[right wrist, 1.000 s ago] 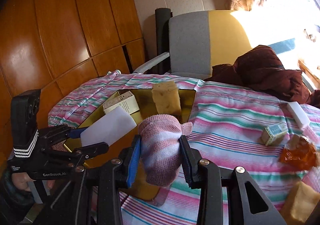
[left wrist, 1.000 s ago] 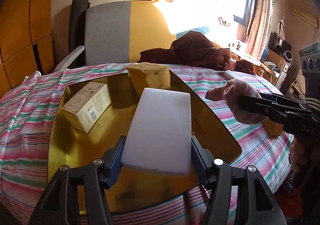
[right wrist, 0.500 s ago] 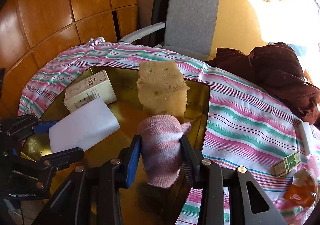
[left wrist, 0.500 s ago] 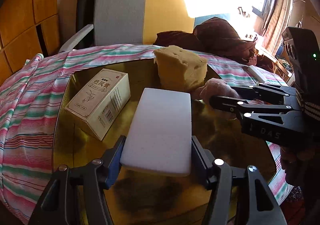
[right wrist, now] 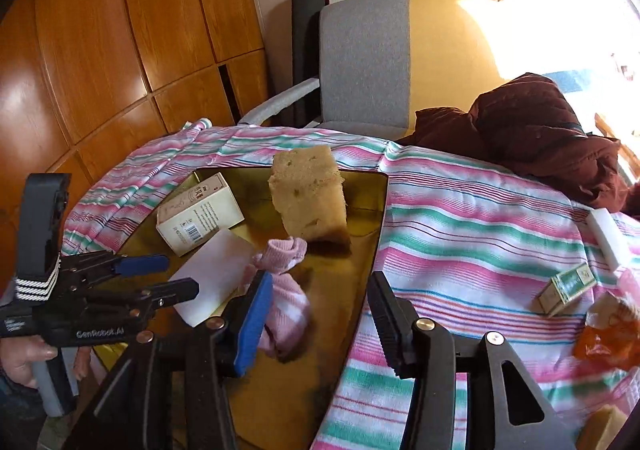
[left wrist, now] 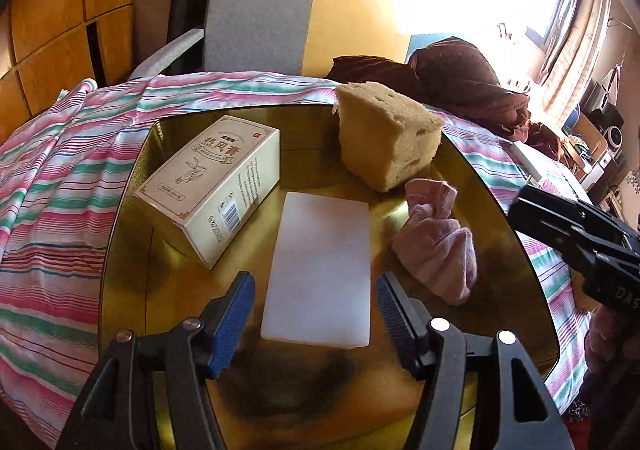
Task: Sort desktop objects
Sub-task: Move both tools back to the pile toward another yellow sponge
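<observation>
Now my left gripper (left wrist: 312,304) gapes wide around the white eraser block (left wrist: 320,270), right gripper (right wrist: 316,314) spread wide beside the pink sock (right wrist: 284,290), both on the gold tray (left wrist: 472,218).

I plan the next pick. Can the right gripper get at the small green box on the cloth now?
Probably yes. The right gripper is open and empty, and the green box lies alone on the striped cloth to its right, with nothing between them.

Box (left wrist: 212,186), block (left wrist: 320,270), sock (left wrist: 436,246) side by side on tray (left wrist: 132,290), sponge (left wrist: 384,138) behind
</observation>
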A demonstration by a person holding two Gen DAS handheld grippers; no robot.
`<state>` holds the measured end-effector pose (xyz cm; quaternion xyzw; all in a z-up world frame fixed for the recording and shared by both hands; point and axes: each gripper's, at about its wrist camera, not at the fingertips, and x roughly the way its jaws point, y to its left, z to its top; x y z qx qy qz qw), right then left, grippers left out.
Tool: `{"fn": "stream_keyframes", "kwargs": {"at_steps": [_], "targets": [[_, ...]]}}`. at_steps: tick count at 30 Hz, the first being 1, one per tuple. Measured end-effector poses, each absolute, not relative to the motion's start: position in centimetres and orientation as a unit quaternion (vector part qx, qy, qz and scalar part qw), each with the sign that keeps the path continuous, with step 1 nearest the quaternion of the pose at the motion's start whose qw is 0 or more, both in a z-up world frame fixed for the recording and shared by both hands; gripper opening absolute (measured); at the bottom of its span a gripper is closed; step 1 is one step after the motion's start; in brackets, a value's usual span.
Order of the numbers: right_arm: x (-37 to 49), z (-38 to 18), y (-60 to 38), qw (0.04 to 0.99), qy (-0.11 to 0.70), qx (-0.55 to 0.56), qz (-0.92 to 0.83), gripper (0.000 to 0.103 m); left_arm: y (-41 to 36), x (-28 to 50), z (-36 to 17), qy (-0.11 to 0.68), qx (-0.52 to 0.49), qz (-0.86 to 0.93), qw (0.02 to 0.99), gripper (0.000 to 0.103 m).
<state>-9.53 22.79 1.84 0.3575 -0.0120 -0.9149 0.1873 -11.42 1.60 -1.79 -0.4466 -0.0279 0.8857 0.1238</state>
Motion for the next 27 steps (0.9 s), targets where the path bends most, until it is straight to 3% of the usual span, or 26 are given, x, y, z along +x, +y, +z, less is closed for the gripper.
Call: {"fn": "stream_keyframes", "kwargs": {"at_steps": [4, 10, 23, 27], "targets": [[-5.8, 1.4, 25.7, 0.176, -0.046, 0.348, -0.92, 0.057, 1.0, -9.6, -0.9, -0.043, -0.416, 0.901, 0.118, 0.064], [-0.2, 0.4, 30.8, 0.11, -0.053, 0.35, -0.929, 0.065, 3.8, -5.9, 0.8, -0.036, -0.383, 0.903, 0.19, 0.064], [9.7, 2.4, 45.8, -0.079, -0.126, 0.279, -0.949, 0.074, 21.0, 0.3, 1.5, 0.062, -0.378, 0.822, 0.422, 0.069], [11.8, 3.2, 49.9, -0.126, -0.186, 0.227, -0.948, 0.084, 26.5, 0.8, 0.8, 0.077, -0.395, 0.793, 0.456, 0.075]]}}
